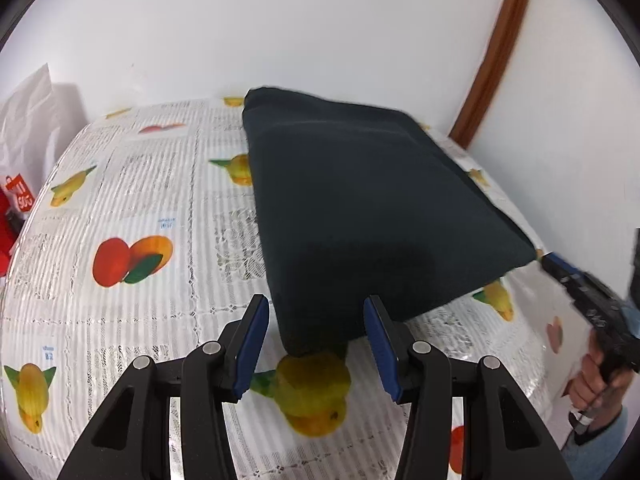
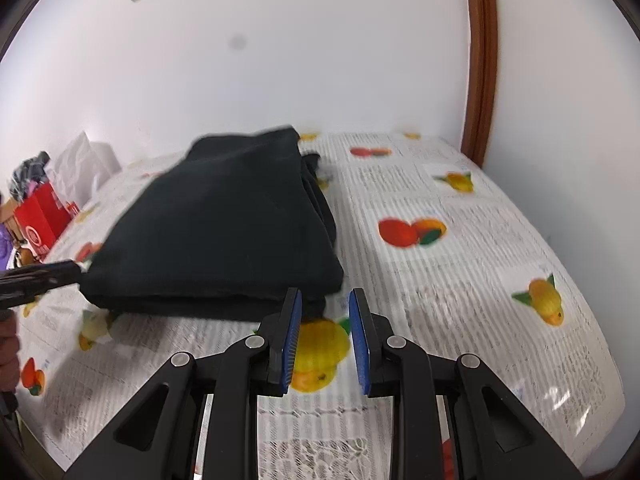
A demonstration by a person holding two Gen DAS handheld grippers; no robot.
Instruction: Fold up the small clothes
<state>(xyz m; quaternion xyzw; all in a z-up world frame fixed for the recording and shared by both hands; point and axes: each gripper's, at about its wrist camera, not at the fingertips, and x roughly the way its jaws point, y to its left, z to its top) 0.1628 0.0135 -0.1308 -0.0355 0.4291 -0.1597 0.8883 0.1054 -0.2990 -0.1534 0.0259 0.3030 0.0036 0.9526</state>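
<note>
A dark navy folded garment [image 1: 360,208] lies flat on the table as a thick rectangle; it also shows in the right wrist view [image 2: 224,224]. My left gripper [image 1: 316,332] is open, its blue pads either side of the garment's near left corner, not closed on it. My right gripper [image 2: 325,320] is open and empty, just in front of the garment's near right corner. The right gripper also shows at the right edge of the left wrist view [image 1: 588,304], and the left gripper at the left edge of the right wrist view [image 2: 40,276], beside the cloth.
The table has a white cloth printed with fruit and text [image 1: 132,216]. A red bag [image 2: 44,216] and white bag [image 1: 28,120] sit at the far left. A white wall and a brown door frame [image 2: 480,60] stand behind.
</note>
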